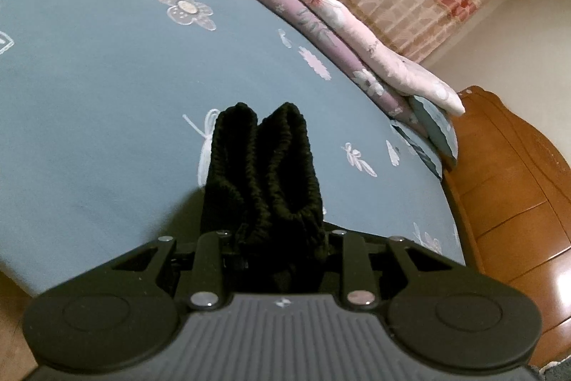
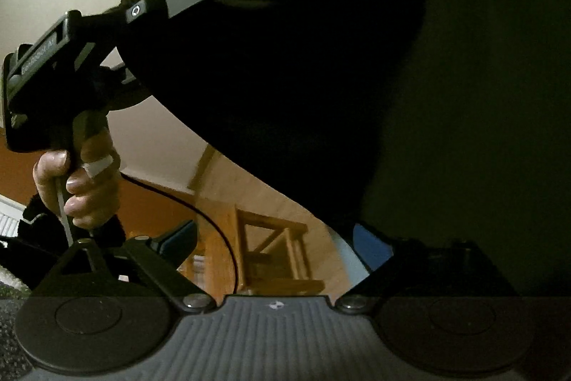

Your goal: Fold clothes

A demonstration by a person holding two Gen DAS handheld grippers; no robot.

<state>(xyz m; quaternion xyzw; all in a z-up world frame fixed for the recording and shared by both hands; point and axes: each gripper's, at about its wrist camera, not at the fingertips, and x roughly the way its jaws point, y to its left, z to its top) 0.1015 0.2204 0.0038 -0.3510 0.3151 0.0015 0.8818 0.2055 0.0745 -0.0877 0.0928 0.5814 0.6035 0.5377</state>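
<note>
Up front, the black, fuzzy knitted garment (image 1: pixel 262 174) stands bunched in two ribbed, rope-like folds with its long axis running away from the left gripper (image 1: pixel 282 238), which is narrowed and clamped on the gathered end above the grey-blue flower-printed bedsheet (image 1: pixel 107 77). From the right wrist view the same dark cloth (image 2: pixel 303 59) hangs as a broad soft sheet slanting from upper left to lower right, pinched at its top corner by the left tool held in the person's hand (image 2: pixel 85 188). The right gripper (image 2: pixel 274 245) stands wide — nothing lies between its blue-padded fingers (image 2: pixel 178 238), though the cloth drapes over the right-hand one — and no earlier view shows how it got there.
</note>
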